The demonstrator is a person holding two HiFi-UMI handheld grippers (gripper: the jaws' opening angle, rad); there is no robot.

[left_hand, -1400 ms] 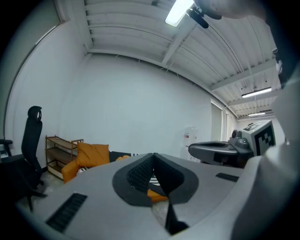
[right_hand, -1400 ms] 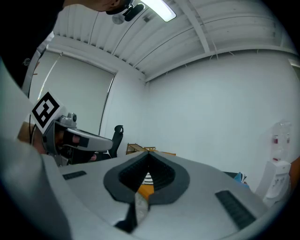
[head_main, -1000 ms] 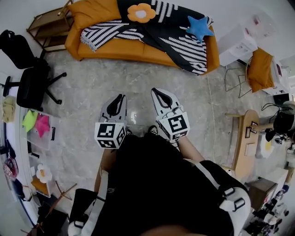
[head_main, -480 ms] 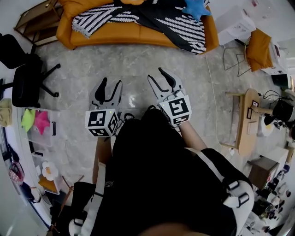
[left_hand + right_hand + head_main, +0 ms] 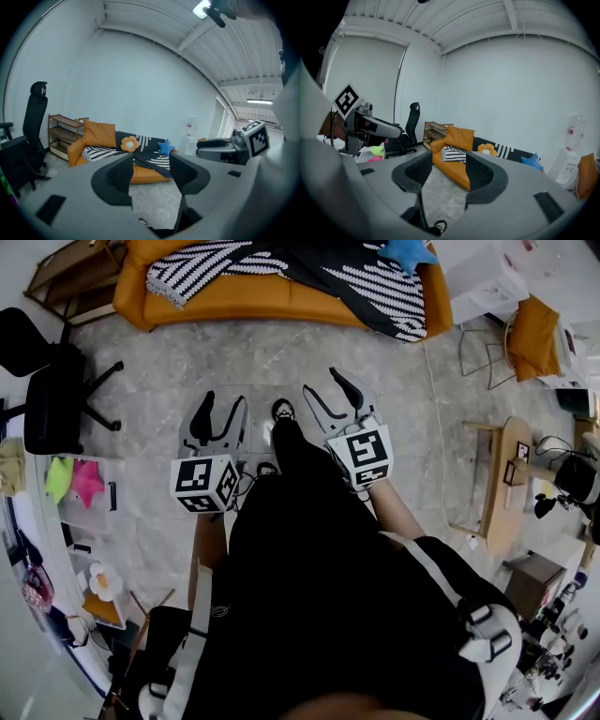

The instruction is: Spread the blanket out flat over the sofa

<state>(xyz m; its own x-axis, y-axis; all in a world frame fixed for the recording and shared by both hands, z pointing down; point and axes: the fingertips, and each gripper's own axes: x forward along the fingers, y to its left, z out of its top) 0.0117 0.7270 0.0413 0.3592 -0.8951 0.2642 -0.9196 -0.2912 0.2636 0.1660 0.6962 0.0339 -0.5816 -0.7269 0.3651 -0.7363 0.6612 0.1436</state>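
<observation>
Pale-walled room with a grey stone floor (image 5: 281,357) and a ribbed white ceiling (image 5: 154,23). Against the far wall, orange sofa (image 5: 281,301), at the top edge of the head view. Across its seat and back, black-and-white striped blanket (image 5: 370,282): rumpled, not flat, running aslant from the left of the seat toward the right arm, one striped end hanging over the front edge at the right, bare orange seat showing along the front. Well short of the sofa, person (image 5: 319,615) in black, filling the lower head view, open floor in between. Left of the sofa, wooden shelf (image 5: 61,268); nearer, black office chair (image 5: 47,395). At the right, wooden side table (image 5: 502,488) and an orange cushion (image 5: 532,334). Held out over the floor, side by side and apart, left gripper (image 5: 225,399) and right gripper (image 5: 322,381), both aimed toward the sofa. Left jaws spread wide, just been opening, nothing between the pads, only floor and sofa beyond. Right jaws likewise spread, just been opening, nothing in the gap, only distant floor and sofa. Against the sofa back, flower cushion (image 5: 130,144) and blue star cushion (image 5: 165,147). Between the grippers, lower down, toe of a shoe (image 5: 282,411).
</observation>
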